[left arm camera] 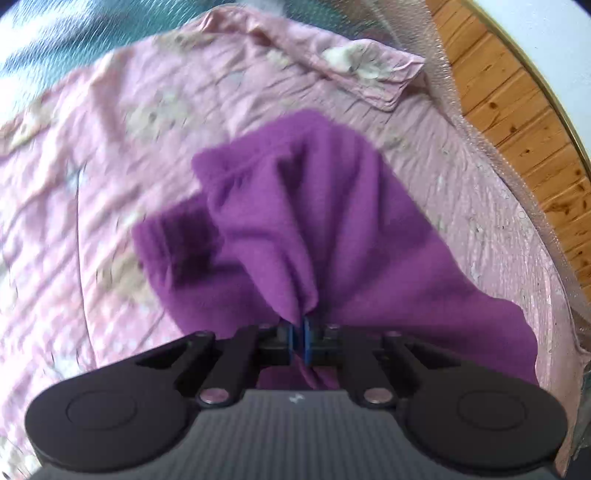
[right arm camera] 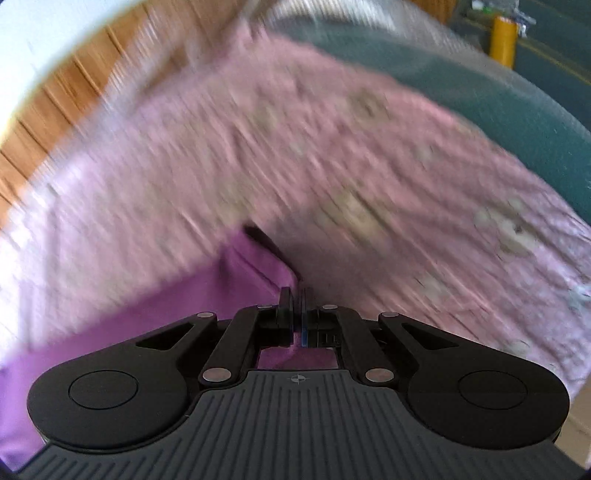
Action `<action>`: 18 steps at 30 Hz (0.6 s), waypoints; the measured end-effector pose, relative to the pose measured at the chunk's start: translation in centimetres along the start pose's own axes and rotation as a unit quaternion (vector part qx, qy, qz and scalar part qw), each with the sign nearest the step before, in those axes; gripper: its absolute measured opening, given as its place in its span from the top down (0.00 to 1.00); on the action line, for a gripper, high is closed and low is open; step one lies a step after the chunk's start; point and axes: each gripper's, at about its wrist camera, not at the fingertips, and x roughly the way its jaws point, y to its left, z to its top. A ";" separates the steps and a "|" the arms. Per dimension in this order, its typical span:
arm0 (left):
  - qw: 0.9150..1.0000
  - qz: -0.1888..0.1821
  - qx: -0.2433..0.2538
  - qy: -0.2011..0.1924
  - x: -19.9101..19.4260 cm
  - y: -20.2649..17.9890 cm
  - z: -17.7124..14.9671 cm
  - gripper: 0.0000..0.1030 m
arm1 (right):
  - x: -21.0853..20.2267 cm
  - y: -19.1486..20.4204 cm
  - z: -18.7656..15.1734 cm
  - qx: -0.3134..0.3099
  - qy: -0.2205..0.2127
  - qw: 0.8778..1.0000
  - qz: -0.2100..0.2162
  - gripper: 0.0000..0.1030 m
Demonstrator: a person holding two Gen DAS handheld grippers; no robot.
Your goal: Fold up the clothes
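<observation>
A purple fleece garment (left arm camera: 295, 221) hangs bunched from my left gripper (left arm camera: 298, 326), which is shut on a pinch of its cloth above the pink patterned bedsheet (left arm camera: 110, 166). In the right wrist view the same purple garment (right arm camera: 207, 306) stretches off to the lower left, and my right gripper (right arm camera: 295, 295) is shut on its hemmed edge. The right view is heavily blurred. The lower part of the garment is hidden behind the gripper bodies.
The pink sheet (right arm camera: 332, 155) covers a bed over a teal mattress (right arm camera: 480, 92). A folded-over sheet corner (left arm camera: 373, 74) lies at the far side. A wood floor (left arm camera: 517, 110) lies beyond the bed's right edge. A yellow cylinder (right arm camera: 502, 35) stands far back.
</observation>
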 end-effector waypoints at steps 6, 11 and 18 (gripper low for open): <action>0.997 -0.027 -0.027 -0.061 -4.0 0.2 -0.1 0.47 | -4.6 3.8 -0.1 -0.097 -0.100 0.987 -0.084 0.58; 0.989 -0.073 -0.056 -0.113 -5.9 0.9 1.7 0.30 | -5.8 13.2 -1.0 -0.208 -0.133 0.968 0.037 0.60; 0.987 -0.037 -0.128 -0.089 0.1 4.9 5.0 0.33 | 1.8 14.7 -5.6 -0.245 -0.026 0.968 -0.051 0.55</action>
